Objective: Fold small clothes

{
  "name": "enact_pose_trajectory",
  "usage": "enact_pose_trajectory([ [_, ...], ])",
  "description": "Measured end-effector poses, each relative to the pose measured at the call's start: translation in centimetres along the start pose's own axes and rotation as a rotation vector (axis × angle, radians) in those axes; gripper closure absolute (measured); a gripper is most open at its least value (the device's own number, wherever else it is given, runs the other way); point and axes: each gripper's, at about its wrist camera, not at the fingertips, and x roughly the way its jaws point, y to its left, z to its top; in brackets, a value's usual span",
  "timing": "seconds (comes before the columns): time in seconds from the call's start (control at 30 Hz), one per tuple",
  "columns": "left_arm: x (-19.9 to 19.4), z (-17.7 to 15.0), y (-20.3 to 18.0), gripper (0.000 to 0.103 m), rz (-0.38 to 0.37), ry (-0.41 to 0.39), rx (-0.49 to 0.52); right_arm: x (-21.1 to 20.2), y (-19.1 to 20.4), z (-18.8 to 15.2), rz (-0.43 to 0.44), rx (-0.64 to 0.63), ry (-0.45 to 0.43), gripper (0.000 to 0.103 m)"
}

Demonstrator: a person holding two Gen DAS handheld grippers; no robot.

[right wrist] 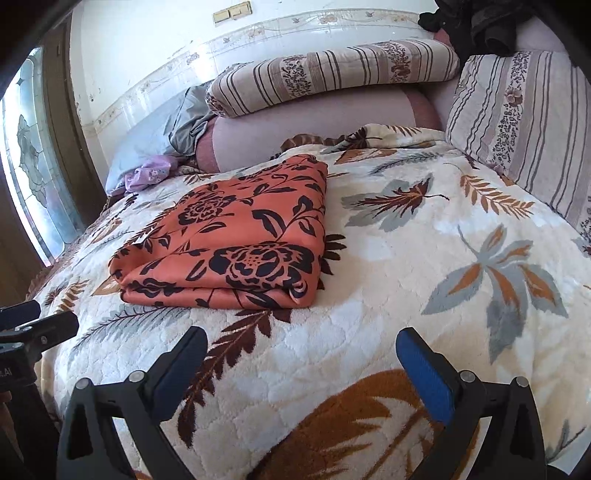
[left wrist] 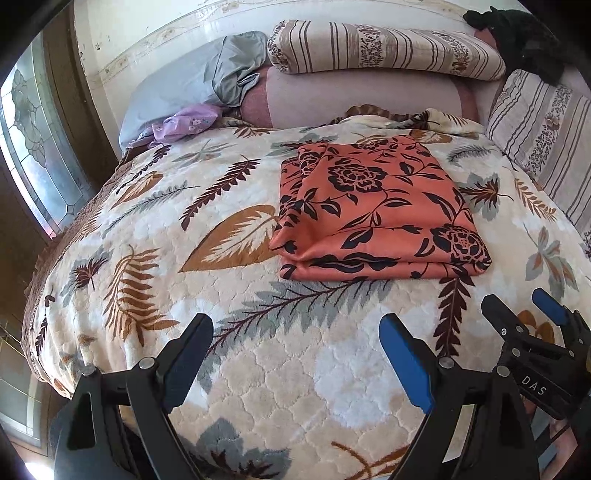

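Note:
A folded orange cloth with black flowers (left wrist: 376, 206) (right wrist: 236, 236) lies flat in several layers on the leaf-patterned blanket (left wrist: 147, 229) (right wrist: 443, 258). My left gripper (left wrist: 295, 325) hovers open over the blanket, short of the cloth's near folded edge, with nothing between its fingers. My right gripper (right wrist: 301, 334) is open wide and empty too, near the cloth's front right corner. In the left wrist view the right gripper (left wrist: 517, 301) shows at the lower right. The right wrist view catches the left gripper (right wrist: 51, 314) at its left edge. Neither touches the cloth.
Striped pillows (left wrist: 380, 48) (right wrist: 524, 122) and a mauve bolster (left wrist: 362, 96) line the head and right side of the bed. A grey pillow (left wrist: 192, 85) and a crumpled lilac garment (left wrist: 184, 123) lie at the back left. Dark clothing (left wrist: 524, 33) sits top right. The bed drops off at left by a window (left wrist: 33, 147).

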Motion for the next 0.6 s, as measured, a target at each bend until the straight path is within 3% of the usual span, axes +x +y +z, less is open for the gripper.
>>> enact_pose_trajectory([
  [0.23,-0.3,0.5,0.3,0.011,-0.030,-0.017,-0.017,-0.9,-0.5,0.1,-0.023,0.015,-0.005,0.000],
  [0.43,-1.0,1.0,1.9,0.011,-0.025,-0.058,-0.062,-3.2,0.1,1.9,0.020,0.047,-0.002,0.000],
  [0.6,-1.5,1.4,3.1,0.012,-0.043,-0.066,-0.126,-4.5,2.4,3.0,0.028,-0.060,0.060,0.000],
])
